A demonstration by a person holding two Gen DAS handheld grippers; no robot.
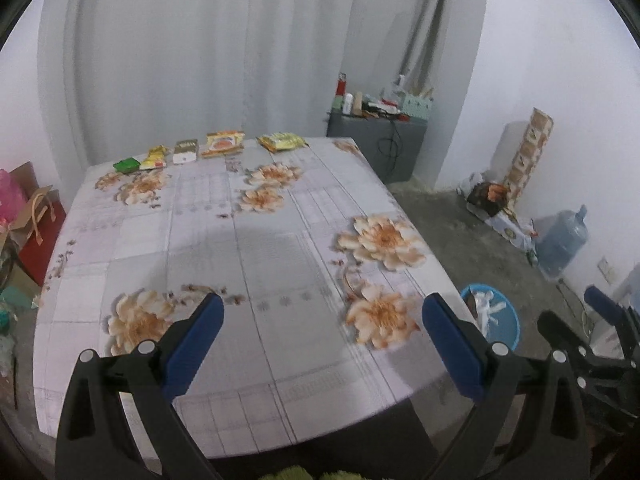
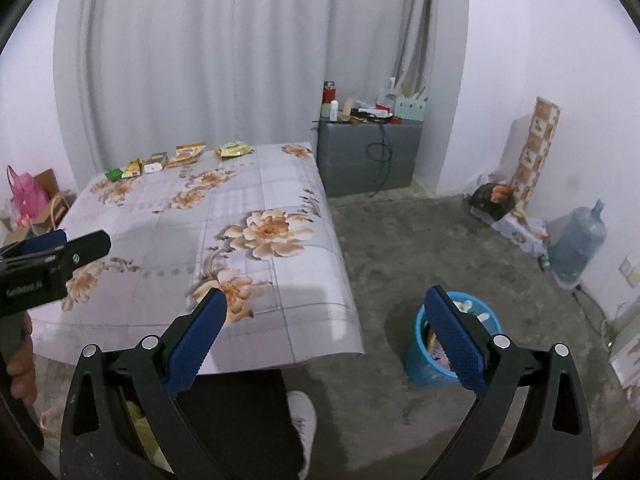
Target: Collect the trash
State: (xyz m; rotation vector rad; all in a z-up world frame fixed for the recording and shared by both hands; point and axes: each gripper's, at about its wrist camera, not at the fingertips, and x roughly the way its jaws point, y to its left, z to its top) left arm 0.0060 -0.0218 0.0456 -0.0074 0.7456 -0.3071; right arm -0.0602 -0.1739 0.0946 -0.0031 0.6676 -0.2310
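Observation:
Several snack wrappers lie in a row along the table's far edge: a green one (image 1: 126, 165), a yellow one (image 1: 155, 157), a small box-like packet (image 1: 186, 151), an orange packet (image 1: 223, 143) and a yellow-green packet (image 1: 282, 141). The same row shows in the right wrist view, from the green wrapper (image 2: 113, 174) to the yellow-green packet (image 2: 233, 149). My left gripper (image 1: 322, 308) hangs open over the near part of the table, far from the wrappers. My right gripper (image 2: 325, 304) is open beyond the table's right edge, above the floor, beside a blue trash bin (image 2: 436, 360) that holds scraps.
The table (image 1: 256, 248) wears a floral cloth. The blue bin (image 1: 500, 320) stands on the concrete floor at its right corner. A grey cabinet (image 2: 368, 152) with clutter stands behind, a water jug (image 2: 580, 244) by the right wall, and bags (image 1: 32, 216) on the left. A person's leg and shoe (image 2: 302, 412) are below.

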